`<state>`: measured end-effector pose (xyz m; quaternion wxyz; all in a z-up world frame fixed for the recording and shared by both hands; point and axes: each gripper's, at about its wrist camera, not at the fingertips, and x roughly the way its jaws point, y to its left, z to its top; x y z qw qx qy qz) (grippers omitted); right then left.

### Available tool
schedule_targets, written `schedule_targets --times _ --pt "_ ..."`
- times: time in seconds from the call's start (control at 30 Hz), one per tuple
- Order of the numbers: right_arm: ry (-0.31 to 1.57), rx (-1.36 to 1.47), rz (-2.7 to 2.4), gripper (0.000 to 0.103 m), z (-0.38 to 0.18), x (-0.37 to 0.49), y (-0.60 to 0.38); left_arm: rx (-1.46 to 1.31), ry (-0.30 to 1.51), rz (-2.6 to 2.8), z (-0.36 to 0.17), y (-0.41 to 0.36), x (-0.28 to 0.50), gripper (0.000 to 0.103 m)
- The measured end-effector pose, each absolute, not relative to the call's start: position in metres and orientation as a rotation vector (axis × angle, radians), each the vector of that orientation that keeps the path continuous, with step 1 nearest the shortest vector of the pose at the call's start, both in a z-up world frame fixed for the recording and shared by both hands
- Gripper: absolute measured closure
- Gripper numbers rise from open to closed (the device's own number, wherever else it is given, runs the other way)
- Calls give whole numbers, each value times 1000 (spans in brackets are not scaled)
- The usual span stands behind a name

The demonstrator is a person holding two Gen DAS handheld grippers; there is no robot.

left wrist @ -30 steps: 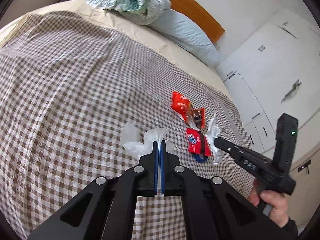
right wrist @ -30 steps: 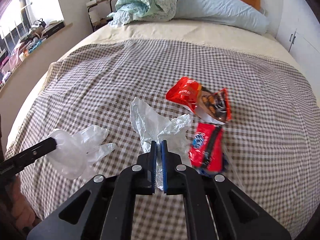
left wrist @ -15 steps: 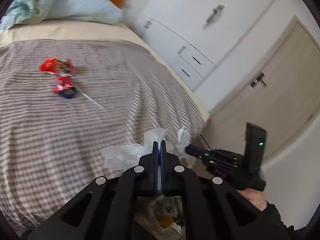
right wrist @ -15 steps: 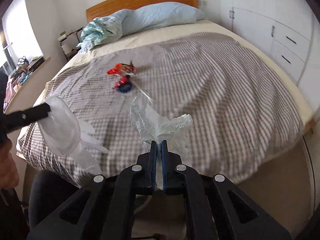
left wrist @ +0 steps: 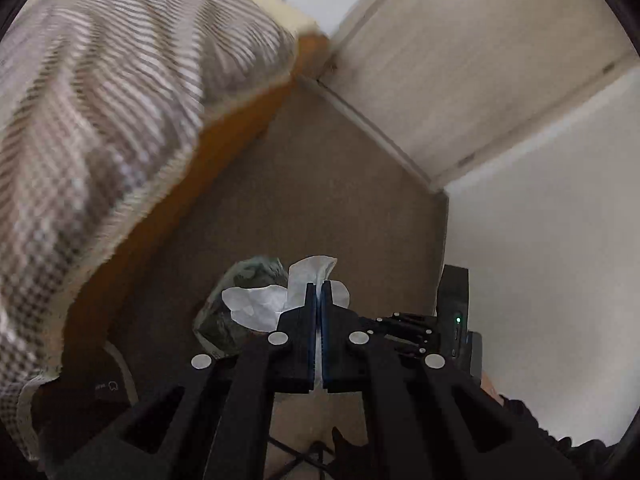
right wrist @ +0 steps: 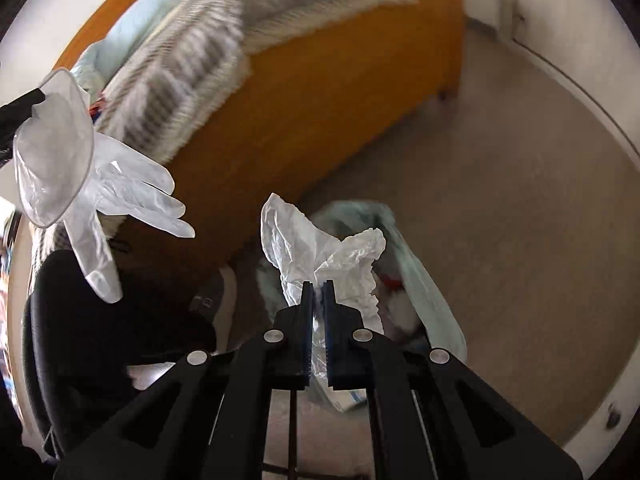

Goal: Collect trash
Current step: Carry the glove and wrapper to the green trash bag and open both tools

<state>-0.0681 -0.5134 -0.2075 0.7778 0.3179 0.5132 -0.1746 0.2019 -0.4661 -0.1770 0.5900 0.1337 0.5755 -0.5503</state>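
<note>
Left wrist view: bed top gone from centre, carpet now; left gripper angled down, clamped on clear glove above trash bag.

Right wrist view: same swing; right gripper pinching crumpled plastic above trash bag.

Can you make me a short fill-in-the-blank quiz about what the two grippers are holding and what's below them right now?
1. The left gripper is shut on a clear disposable ____.
2. The right gripper is shut on a crumpled piece of white ____.
3. Below both grippers, an open trash bag sits on the ____, beside the bed.

Missing words: glove; plastic; floor
</note>
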Motion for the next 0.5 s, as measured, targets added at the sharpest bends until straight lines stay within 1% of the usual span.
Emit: schedule_targets --times 0.1,0.23,0.33,0.43,0.5 --pt "1131 771 -409 98 -237 -99 -516 437 1432 -1311 -213 -508 173 103" --pt "1147 858 -442 98 -267 -127 -513 680 1523 -1291 -278 -554 132 103" --pt "1174 877 -456 98 -284 -137 -505 820 1575 -1227 -327 -572 112 103" --pt "1206 881 -484 98 -296 -142 -506 872 1629 -1191 -368 -575 99 103" --pt "1216 910 -488 98 -304 -148 -508 864 1602 -1162 -388 -577 97 103"
